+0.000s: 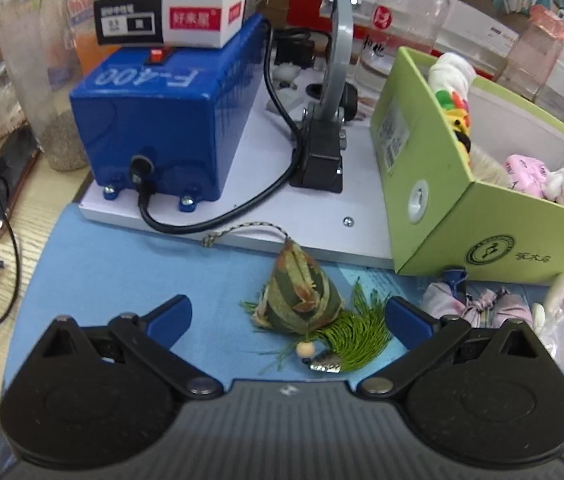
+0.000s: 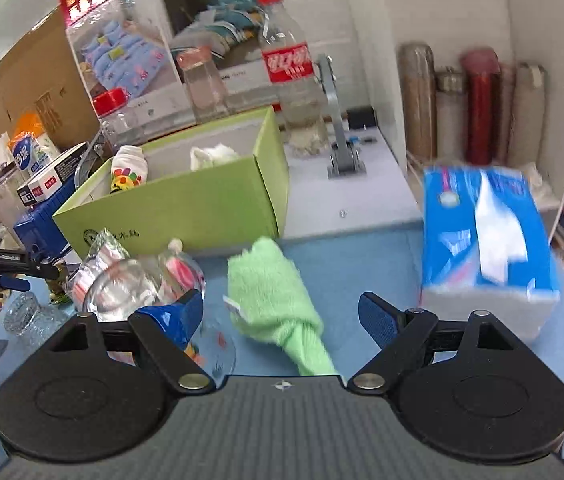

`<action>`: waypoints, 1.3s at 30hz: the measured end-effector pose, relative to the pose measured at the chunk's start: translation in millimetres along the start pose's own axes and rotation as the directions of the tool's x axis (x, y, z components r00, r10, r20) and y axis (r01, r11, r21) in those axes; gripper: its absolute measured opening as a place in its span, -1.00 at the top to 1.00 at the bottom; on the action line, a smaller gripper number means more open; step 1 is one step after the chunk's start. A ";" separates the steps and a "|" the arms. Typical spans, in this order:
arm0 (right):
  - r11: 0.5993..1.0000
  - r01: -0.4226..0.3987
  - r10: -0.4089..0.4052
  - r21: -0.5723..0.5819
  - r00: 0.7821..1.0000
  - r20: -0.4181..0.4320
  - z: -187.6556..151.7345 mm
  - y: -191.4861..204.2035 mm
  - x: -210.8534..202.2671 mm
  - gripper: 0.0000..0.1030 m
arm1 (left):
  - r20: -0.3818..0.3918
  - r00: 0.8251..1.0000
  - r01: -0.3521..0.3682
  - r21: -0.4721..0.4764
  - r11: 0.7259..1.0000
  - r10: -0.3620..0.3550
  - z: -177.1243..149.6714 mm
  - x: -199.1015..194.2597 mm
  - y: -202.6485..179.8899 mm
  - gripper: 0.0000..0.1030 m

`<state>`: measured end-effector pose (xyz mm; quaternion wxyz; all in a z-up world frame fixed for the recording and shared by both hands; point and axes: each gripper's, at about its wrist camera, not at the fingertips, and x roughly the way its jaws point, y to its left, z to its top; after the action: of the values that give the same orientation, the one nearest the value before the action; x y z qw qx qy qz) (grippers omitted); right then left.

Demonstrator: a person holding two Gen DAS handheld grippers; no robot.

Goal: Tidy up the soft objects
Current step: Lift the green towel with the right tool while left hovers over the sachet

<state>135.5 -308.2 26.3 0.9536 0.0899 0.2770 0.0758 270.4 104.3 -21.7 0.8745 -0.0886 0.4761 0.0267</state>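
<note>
A green striped fabric sachet [image 1: 302,298] with a green tassel [image 1: 356,338] lies on the blue mat, between the fingers of my open left gripper [image 1: 288,314]. A green box [image 1: 430,184] at the right holds several soft items, among them white socks [image 1: 452,74] and a pink pack [image 1: 528,174]. In the right wrist view a knotted light green towel [image 2: 272,300] lies on the mat between the fingers of my open right gripper [image 2: 282,314]. The green box [image 2: 186,208] stands behind it. My left gripper [image 2: 22,268] shows at the far left.
A blue F-400 machine [image 1: 162,120] on a white board stands behind the sachet, with a cable and grey lever [image 1: 334,92]. A floral fabric bundle [image 1: 478,306] lies right. Clear plastic packs [image 2: 130,280], a blue tissue box [image 2: 486,240], bottles and flasks surround the mat.
</note>
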 end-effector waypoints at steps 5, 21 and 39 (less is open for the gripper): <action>1.000 -0.018 0.018 -0.007 0.999 -0.044 27.7 -0.7 35.8 -0.40 | -0.023 1.000 -0.002 0.003 1.000 0.002 0.0 13.9 -6.5 -0.99; 0.999 0.050 -0.045 0.009 0.952 -0.302 31.3 -16.0 108.9 -0.42 | -0.017 1.000 -0.004 0.051 0.999 0.005 -2.3 19.2 -16.8 -0.99; 0.976 0.145 -0.173 -0.164 0.971 -0.167 7.5 -6.1 105.9 -0.48 | -0.020 1.000 0.001 0.078 0.997 0.001 -5.0 17.4 -20.6 -0.99</action>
<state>228.5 -294.5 -23.3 0.9318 -0.0122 0.3618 0.0275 278.5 82.5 -36.3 0.8726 -0.0549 0.4853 0.0074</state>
